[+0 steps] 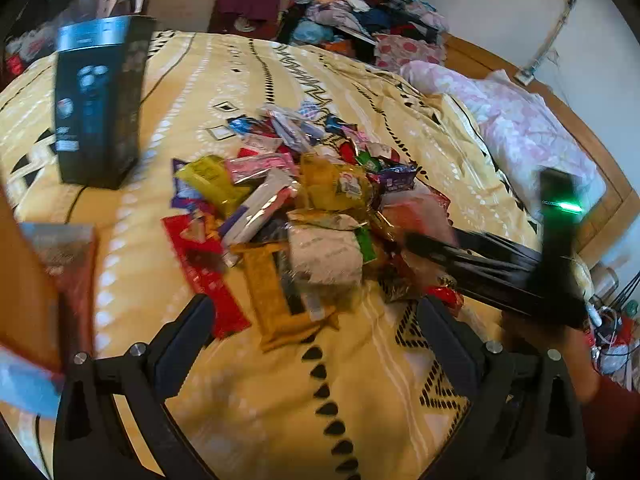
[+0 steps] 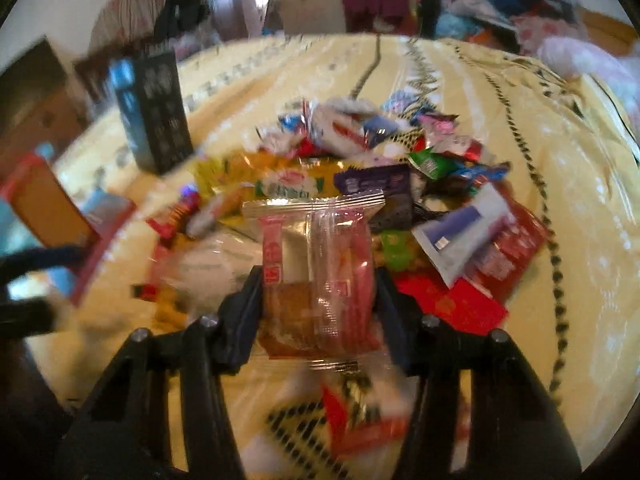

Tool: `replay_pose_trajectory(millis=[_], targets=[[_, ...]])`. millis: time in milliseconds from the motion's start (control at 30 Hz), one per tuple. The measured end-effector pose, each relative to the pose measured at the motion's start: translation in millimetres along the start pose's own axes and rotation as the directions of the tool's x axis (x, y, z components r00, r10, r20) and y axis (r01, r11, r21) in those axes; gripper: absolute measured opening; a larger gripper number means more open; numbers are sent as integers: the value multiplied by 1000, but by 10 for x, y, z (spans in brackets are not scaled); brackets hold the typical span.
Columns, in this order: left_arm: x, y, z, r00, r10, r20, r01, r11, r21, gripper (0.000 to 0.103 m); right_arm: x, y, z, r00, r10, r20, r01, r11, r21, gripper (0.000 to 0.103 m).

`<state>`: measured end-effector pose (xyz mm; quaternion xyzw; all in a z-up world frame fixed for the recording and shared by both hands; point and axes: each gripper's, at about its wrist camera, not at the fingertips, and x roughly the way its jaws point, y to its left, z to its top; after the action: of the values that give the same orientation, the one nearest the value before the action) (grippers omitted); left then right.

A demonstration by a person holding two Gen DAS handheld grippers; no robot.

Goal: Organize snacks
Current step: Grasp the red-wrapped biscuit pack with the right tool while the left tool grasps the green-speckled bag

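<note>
- Your right claw (image 2: pixel 318 280) is gripping a clear-wrapped pastry packet (image 2: pixel 316 264) with pink and red print, its two fingers pressed against the packet's sides. The packet is lifted above the heap, so this one snack is in hand but not yet put anywhere.
- Your left claw (image 1: pixel 316 320) is spread wide with nothing between its fingers, hovering over the near edge of the snack pile (image 1: pixel 304 208).
- By the look of it you are near the start: almost all the snacks lie in one mixed heap in the middle of the yellow patterned bedspread (image 1: pixel 360 400), with wrappers overlapping and no groups or rows that I can make out.
- Within the heap you can pick out a long red packet (image 1: pixel 204 276), a mustard-yellow packet (image 1: pixel 276 300) just beside it, and a white pouch (image 1: pixel 324 256) touching the yellow one. All of these still need sorting.
- A tall dark box (image 1: pixel 98 100) stands upright on the bed, well apart from the pile. I cannot tell whether it is meant to receive snacks.
- An orange-and-red carton (image 2: pixel 52 216) sits at the left edge of the right wrist view, possibly a destination. Motion blur hides whether anything is inside it.
- What is left, as I judge it: place the held packet, then work through nearly the whole pile.
</note>
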<state>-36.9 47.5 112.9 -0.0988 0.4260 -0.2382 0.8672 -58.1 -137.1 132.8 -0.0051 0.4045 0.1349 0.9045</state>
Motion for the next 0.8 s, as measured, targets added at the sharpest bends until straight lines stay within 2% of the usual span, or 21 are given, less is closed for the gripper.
replay_pose_trajectory(millis=[100,167,300,367,433,500,600,800], targets=[[273,-99,68,1000,-2,-10,3,999,36,101,-299,-24,-164,999,30,36,-32,997,63,55],[427,-144,122,1000,-8,-20,9,999,33,101,-396,-39,-305,998,52,29,-55,993,101,55],[712,-255,240,999,27,-26,-26,999,43,99,-504,-78,-553,998,67,0,-67,987,144,55],[874,-275,270,996,71,-56,-68,996,52,86,-518,-99,-575,998,68,1,-68,986,150,55],[1060,-253,253,988,108,-109,-102,993,58,66,-510,-127,-563,997,72,0,-72,986,150,55],[1063,-252,214,987,122,-101,-114,990,79,62,-503,-145,-538,997,77,7,-77,986,151,55],[969,-281,168,988,129,-85,-118,986,122,46,-503,-158,-526,996,85,21,-87,985,150,55],[593,-330,0,994,99,-41,-92,985,147,44,-521,-126,-548,994,102,43,-107,982,154,55]])
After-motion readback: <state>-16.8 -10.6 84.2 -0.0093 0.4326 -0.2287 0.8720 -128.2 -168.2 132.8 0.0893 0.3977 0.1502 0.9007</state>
